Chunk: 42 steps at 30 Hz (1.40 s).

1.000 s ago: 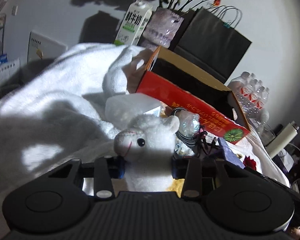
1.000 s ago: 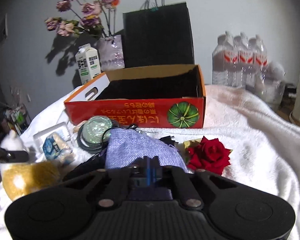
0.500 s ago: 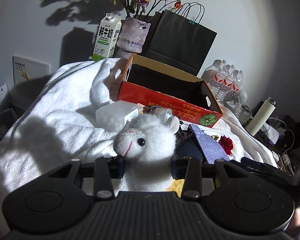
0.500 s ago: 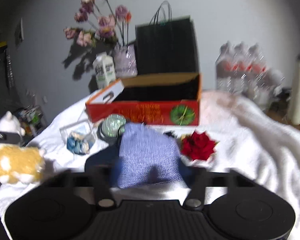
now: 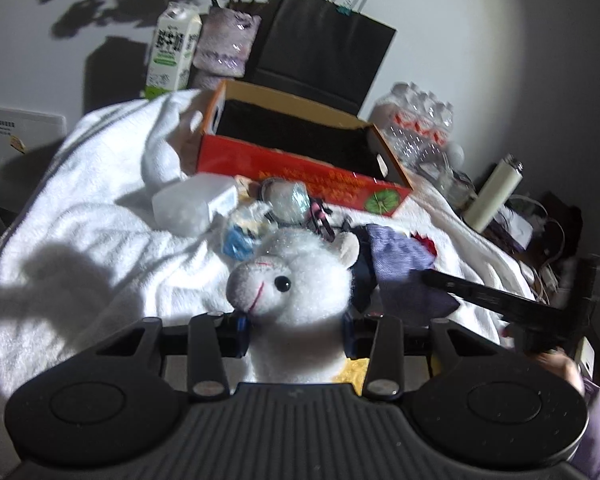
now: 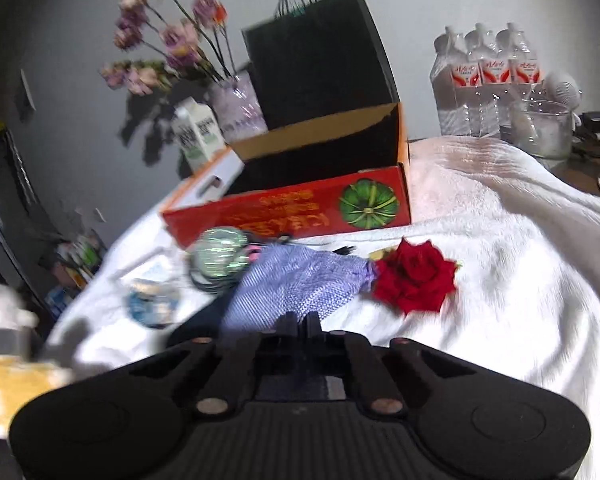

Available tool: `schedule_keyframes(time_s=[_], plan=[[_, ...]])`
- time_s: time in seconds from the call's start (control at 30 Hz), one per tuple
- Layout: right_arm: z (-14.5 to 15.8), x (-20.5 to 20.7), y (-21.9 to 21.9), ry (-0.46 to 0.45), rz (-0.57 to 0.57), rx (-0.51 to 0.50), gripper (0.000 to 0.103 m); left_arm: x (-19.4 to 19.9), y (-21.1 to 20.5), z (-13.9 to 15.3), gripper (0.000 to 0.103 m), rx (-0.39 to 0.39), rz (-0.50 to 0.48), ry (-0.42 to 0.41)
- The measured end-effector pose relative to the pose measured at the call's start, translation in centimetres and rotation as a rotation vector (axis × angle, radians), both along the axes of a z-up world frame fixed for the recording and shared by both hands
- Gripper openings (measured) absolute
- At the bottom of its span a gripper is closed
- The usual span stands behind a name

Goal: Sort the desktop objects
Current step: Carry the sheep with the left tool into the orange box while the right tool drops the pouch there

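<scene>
My left gripper [image 5: 296, 330] is shut on a white plush alpaca [image 5: 296, 280] at its neck and holds it above the white towel. My right gripper [image 6: 300, 322] is shut on a lilac woven pouch [image 6: 296, 284], lifted over the towel. The right gripper also shows in the left wrist view [image 5: 496, 300] with the pouch [image 5: 404, 268]. An open red cardboard box [image 5: 300, 168] with a pumpkin picture stands behind, also in the right wrist view [image 6: 300, 208]. A red rose [image 6: 414, 276] lies right of the pouch.
A clear plastic box [image 5: 192, 208], a shiny round disc [image 6: 220, 254] on coiled cable and a blue-white packet [image 6: 154, 304] lie before the box. Behind stand a milk carton [image 5: 172, 48], flower vase [image 6: 238, 108], black paper bag [image 6: 320, 68], water bottles [image 6: 484, 76] and a glass bowl [image 6: 540, 128].
The right gripper has closed tighter on the pouch and lifted it, swinging left of the rose. The left gripper has risen and pulled back with the alpaca, facing the box more squarely.
</scene>
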State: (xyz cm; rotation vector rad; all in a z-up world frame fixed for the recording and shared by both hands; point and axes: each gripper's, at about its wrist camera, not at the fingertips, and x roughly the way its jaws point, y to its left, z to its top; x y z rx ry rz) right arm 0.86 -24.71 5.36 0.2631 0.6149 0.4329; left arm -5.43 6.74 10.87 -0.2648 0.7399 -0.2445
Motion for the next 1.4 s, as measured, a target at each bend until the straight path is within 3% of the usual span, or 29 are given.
schedule_keyframes(time_s=[0.3,0.43,0.53,0.7,0.83,0.93,1.07,1.23,1.4], plan=[[5.3,-10.5,-1.1,-0.130,-0.053,-0.041,0.002,0.7,-1.3,-0.6,0.042,0.036,-0.064,0.033],[9.0,-11.2,-1.1,-0.204,-0.034,-0.075,0.002,1.7,-1.7,2.7,0.042,0.070,-0.106,-0.030],[11.9,-9.8,-0.7,-0.263,0.000,-0.093,0.002,3.8,-1.7,6.1,0.042,0.098,-0.134,-0.121],[16.3,-3.1,0.4,-0.328,0.013,-0.129,0.002,11.6,-1.6,9.5,0.043,0.127,-0.138,-0.137],[18.6,3.8,1.7,-0.325,0.008,-0.131,0.002,18.8,-1.9,10.0,0.043,0.199,-0.144,-0.100],[18.8,9.7,2.2,-0.282,-0.025,-0.132,0.002,23.9,-1.4,9.8,0.043,0.207,-0.155,-0.103],[16.8,17.6,3.4,-0.153,-0.028,-0.122,0.002,31.9,-0.4,7.3,0.043,0.169,-0.173,0.023],[11.6,24.8,5.7,0.024,-0.024,-0.186,0.002,38.6,-0.2,1.6,0.043,0.207,-0.187,0.216],[6.4,28.8,8.1,0.165,-0.041,-0.386,0.002,40.7,-0.6,-2.3,0.049,0.299,-0.153,0.269]])
